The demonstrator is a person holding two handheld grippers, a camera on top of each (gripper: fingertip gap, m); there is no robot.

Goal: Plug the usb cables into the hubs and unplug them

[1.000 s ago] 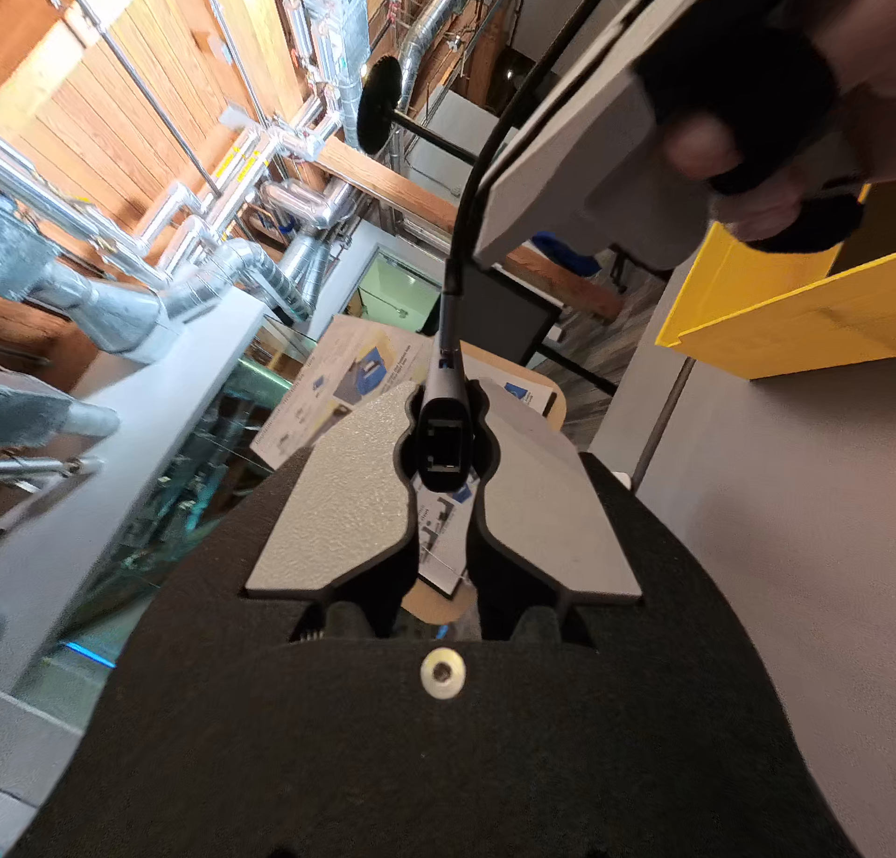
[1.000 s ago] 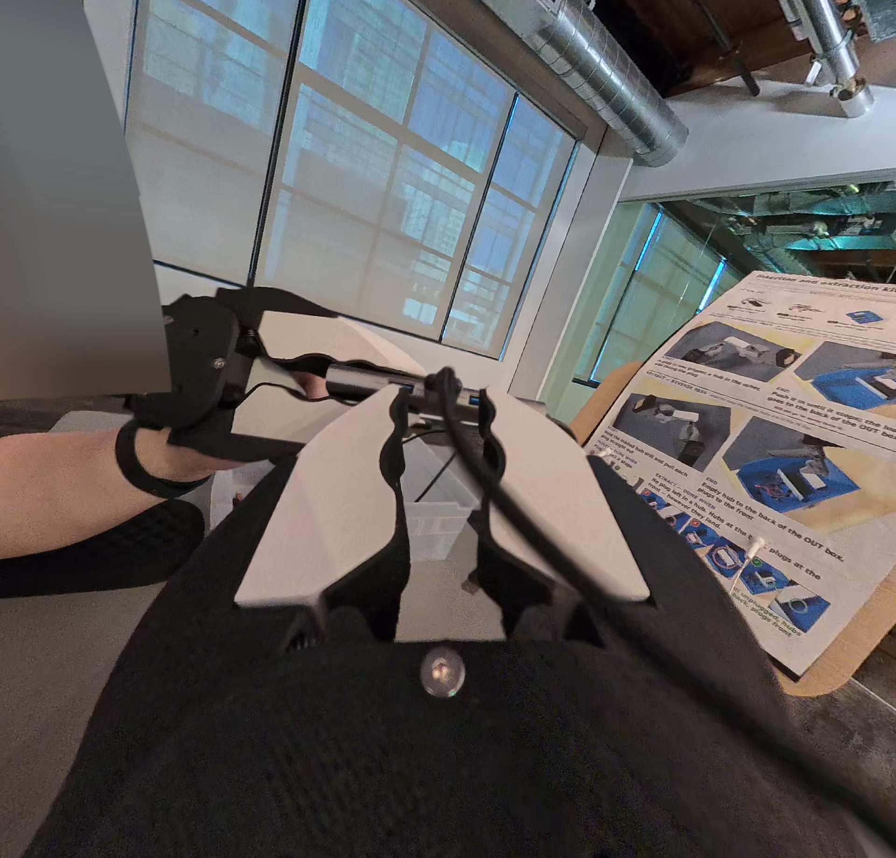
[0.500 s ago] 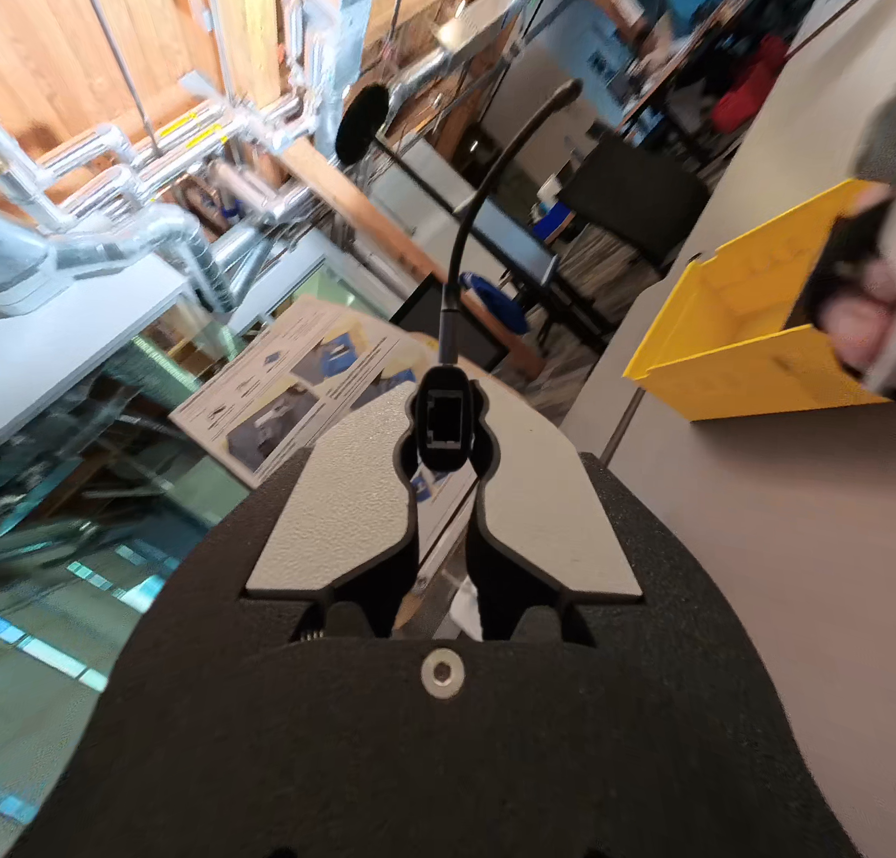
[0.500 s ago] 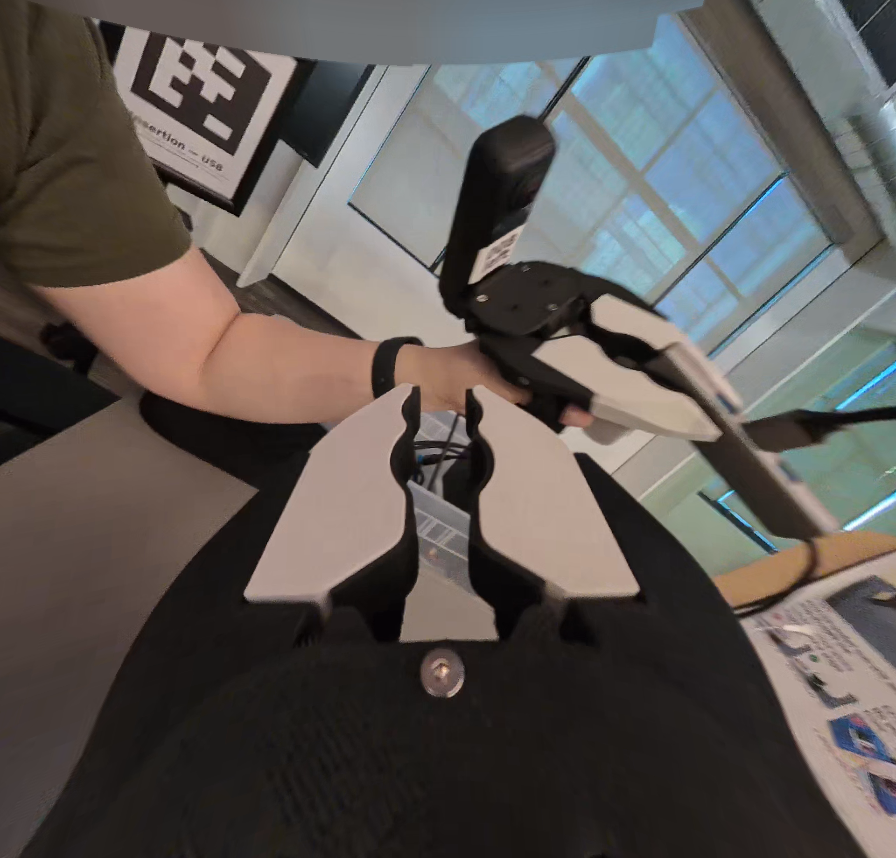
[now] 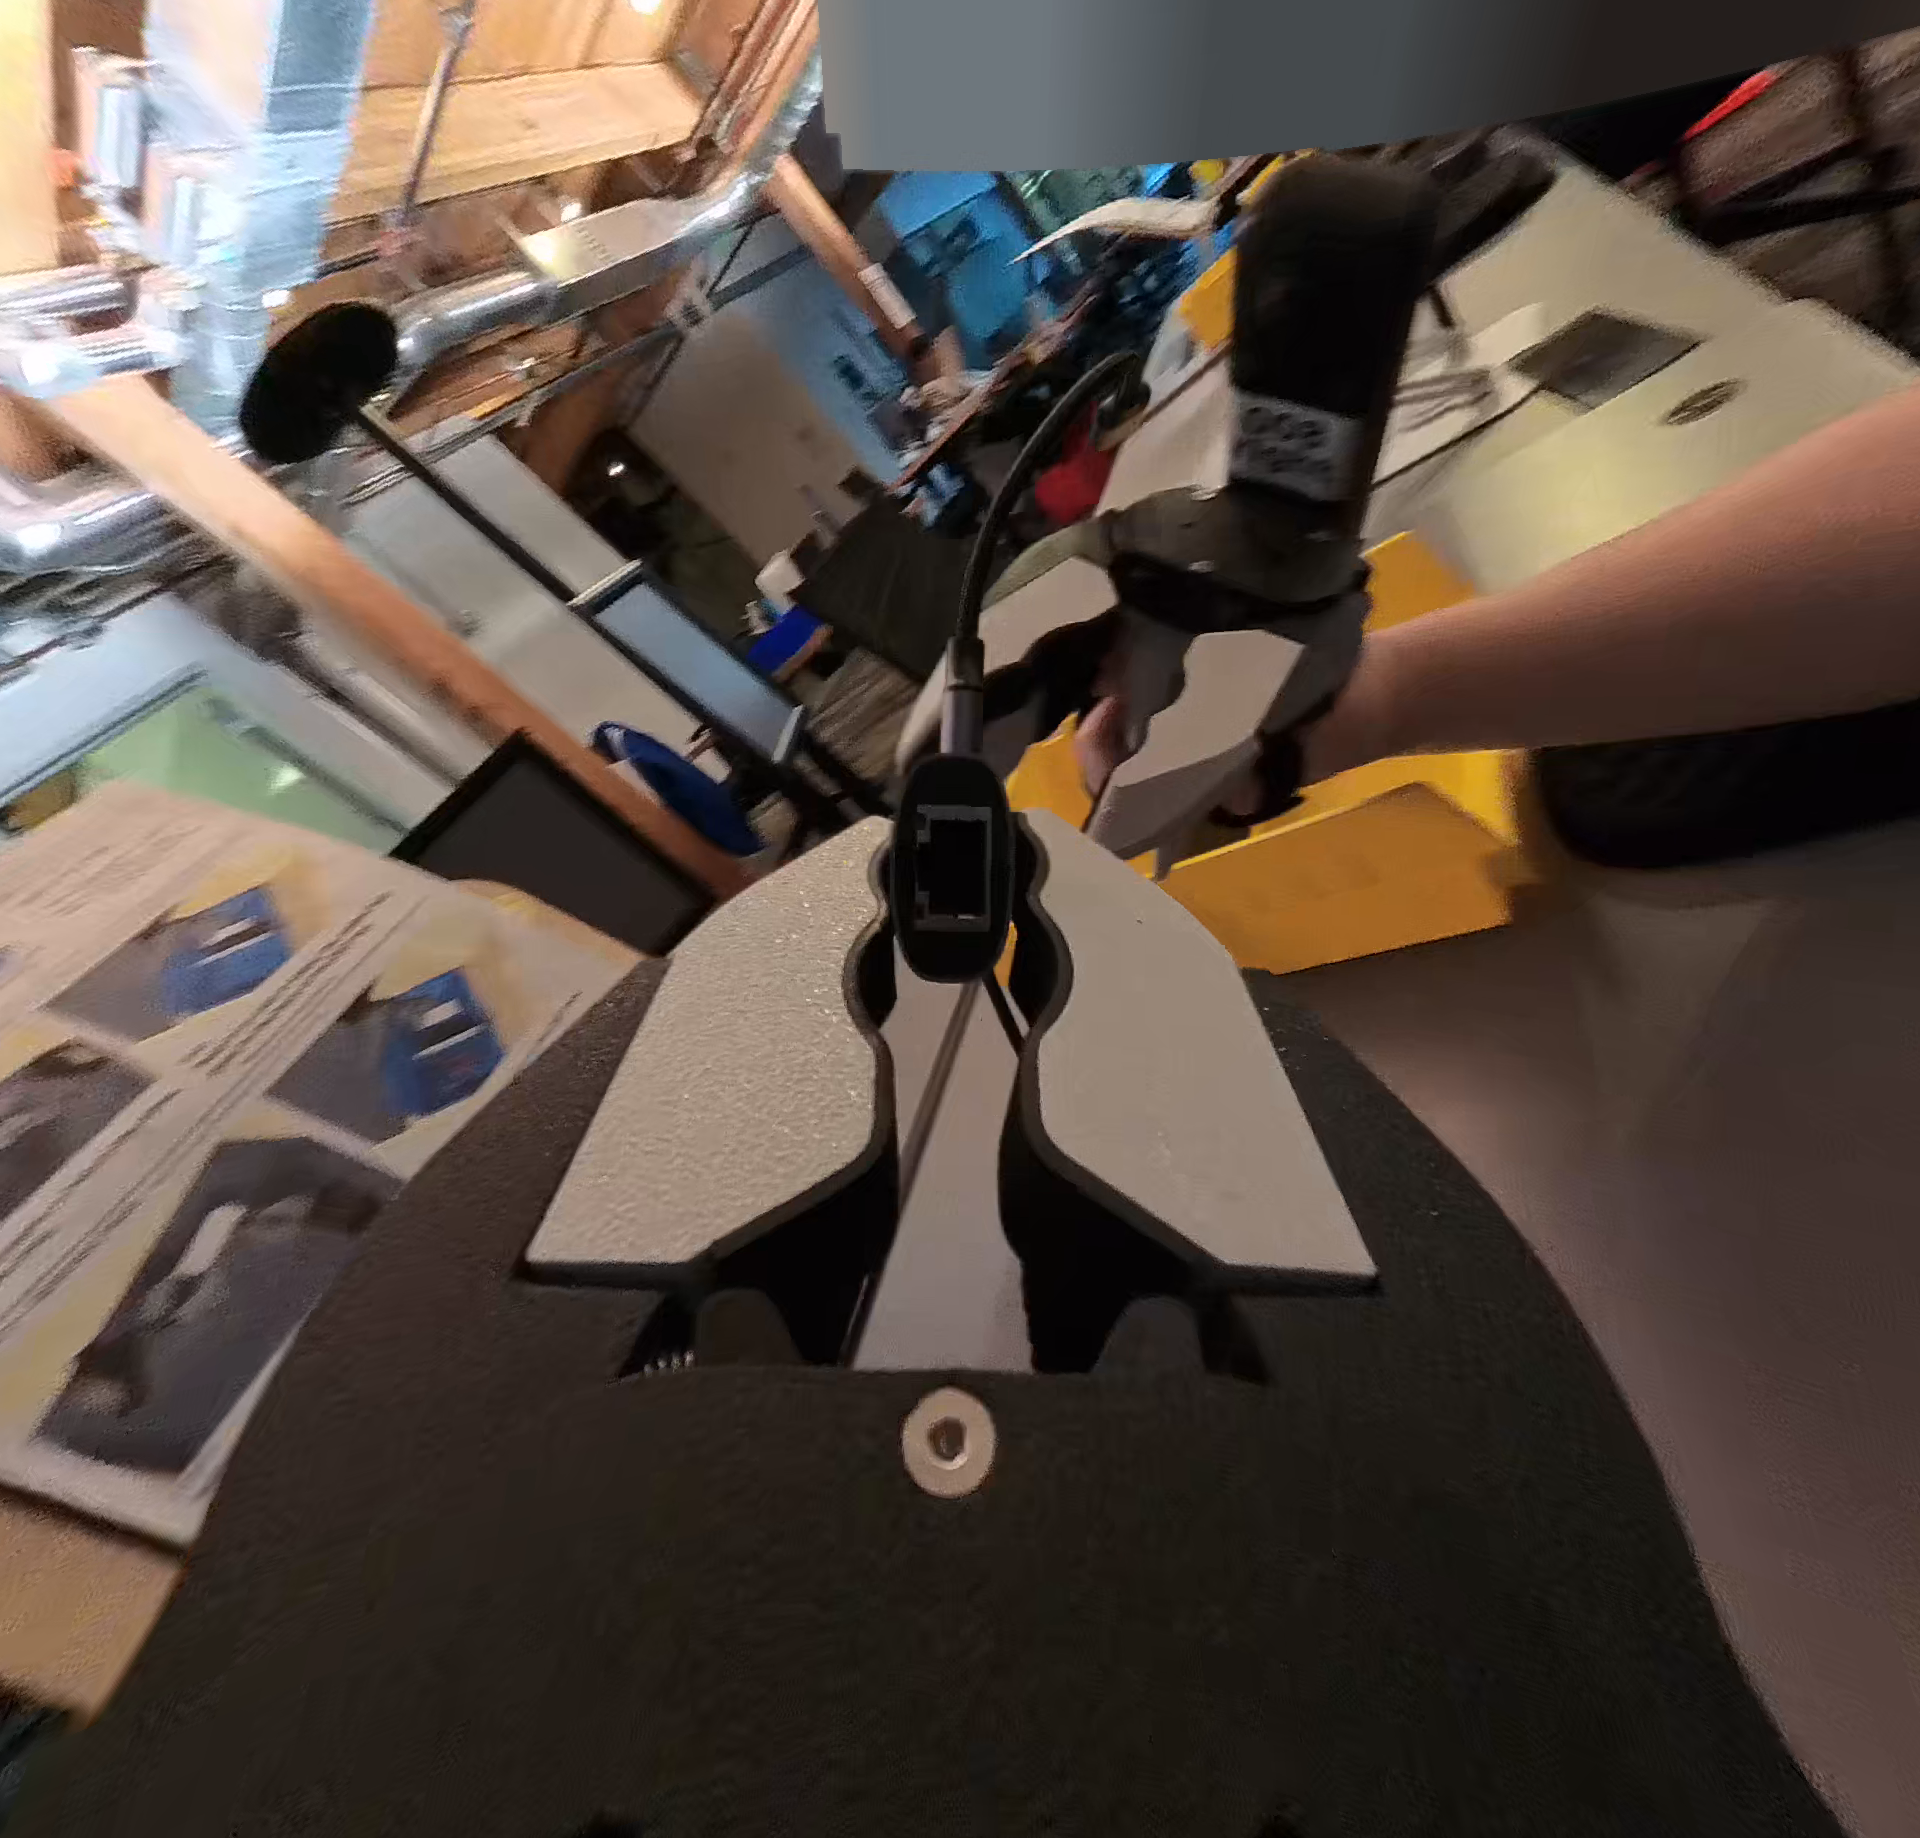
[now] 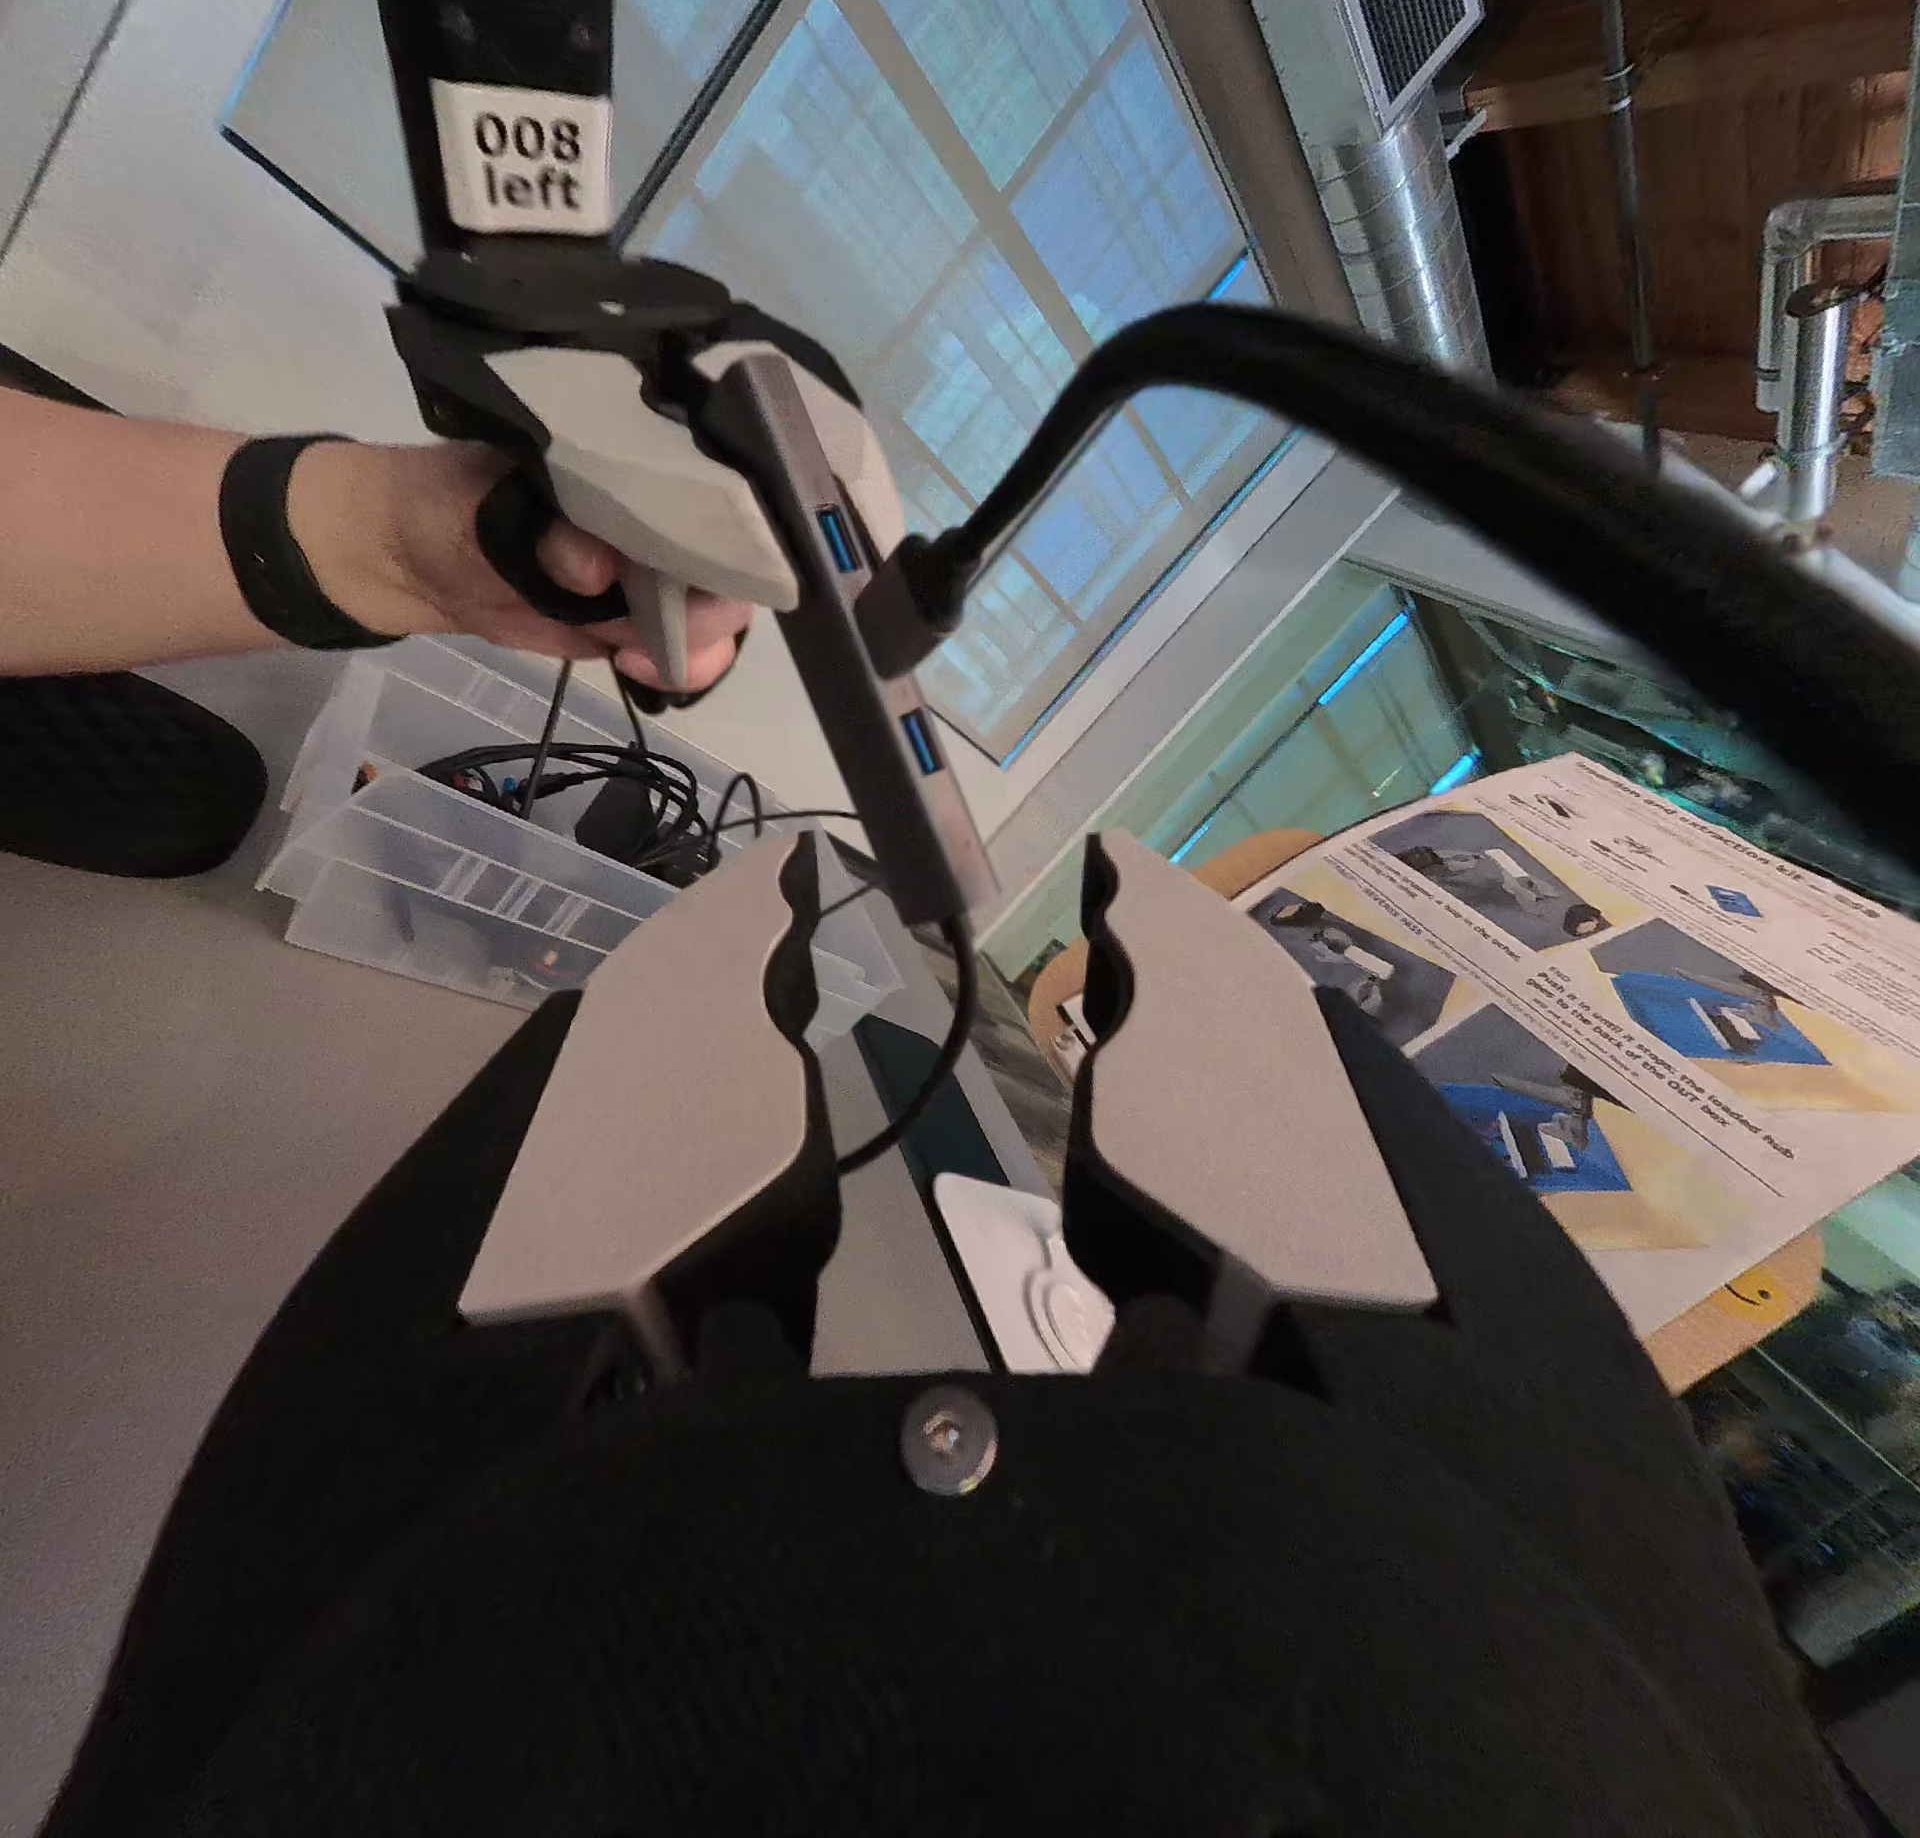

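My left gripper is shut on a slim grey USB hub, seen end-on between the fingertips. In the right wrist view the left gripper holds the hub tilted in the air. A black USB plug sits in one of its side ports, between two free blue ports. The plug's thick black cable arches up to the right. The hub's own thin lead hangs down. My right gripper is open and empty, just below the hub's lower end. It also shows in the left wrist view.
A yellow bin stands on the grey table behind the right gripper. A clear plastic box holds several tangled cables. A printed instruction sheet on a wooden board lies to the right. A person's forearms hold both grippers. My right fingertips sit around 5 centimeters from my left ones.
My right gripper went from nearly shut around the cable to wide open and drew back from the hub. My left gripper tilted downward with the hub and its plugged cable.
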